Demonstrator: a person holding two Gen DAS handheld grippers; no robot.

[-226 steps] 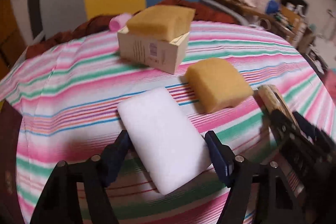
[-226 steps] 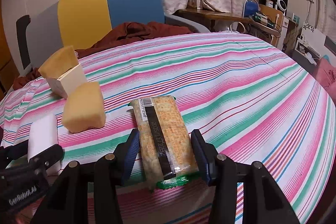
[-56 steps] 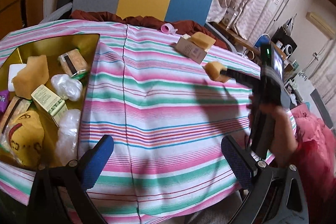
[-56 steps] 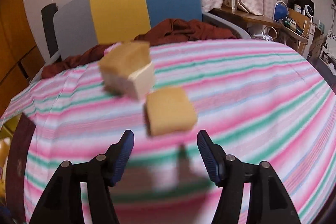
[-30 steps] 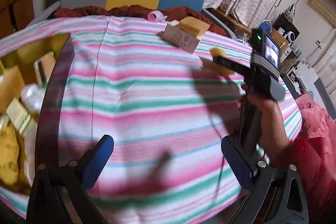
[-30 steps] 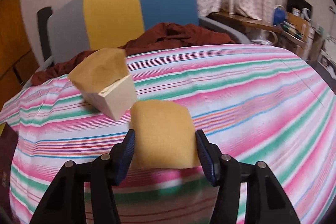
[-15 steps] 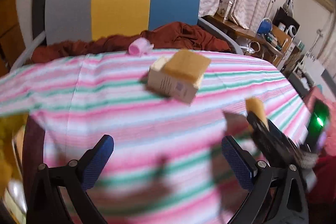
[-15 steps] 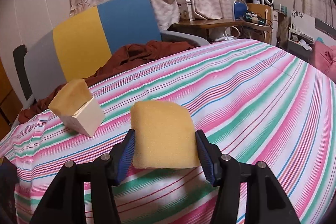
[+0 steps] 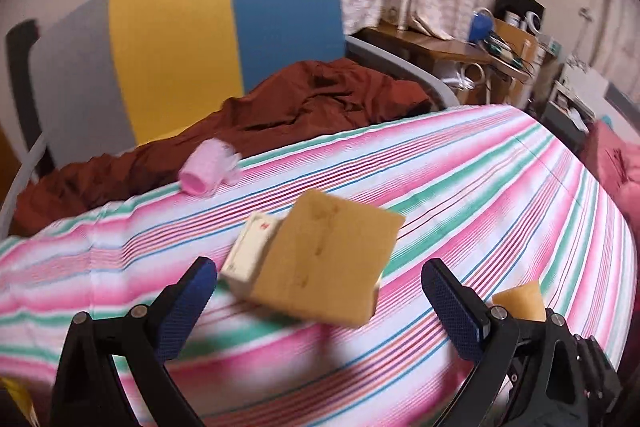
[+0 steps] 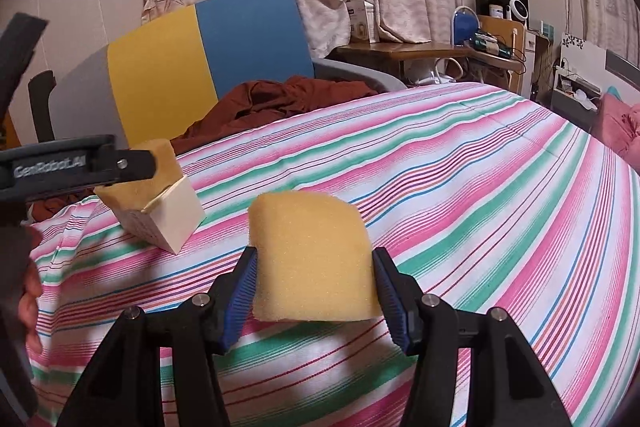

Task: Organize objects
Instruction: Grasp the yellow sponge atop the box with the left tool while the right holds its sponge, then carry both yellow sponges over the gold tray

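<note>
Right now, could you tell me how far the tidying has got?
In hand: the right gripper is shut on a yellow sponge. Left: the left gripper is open near the sponge on the box; a pink roll waits. Nothing here shows finished work.

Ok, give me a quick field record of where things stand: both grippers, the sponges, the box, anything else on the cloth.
right gripper: shut on yellow sponge, lifted off the striped cloth
left gripper: open, nothing between its jaws, aimed at the box
second sponge: lying on top of the cream box
cream box: on the cloth, tilted
pink roll: at the cloth's far edge by the brown fabric
</note>
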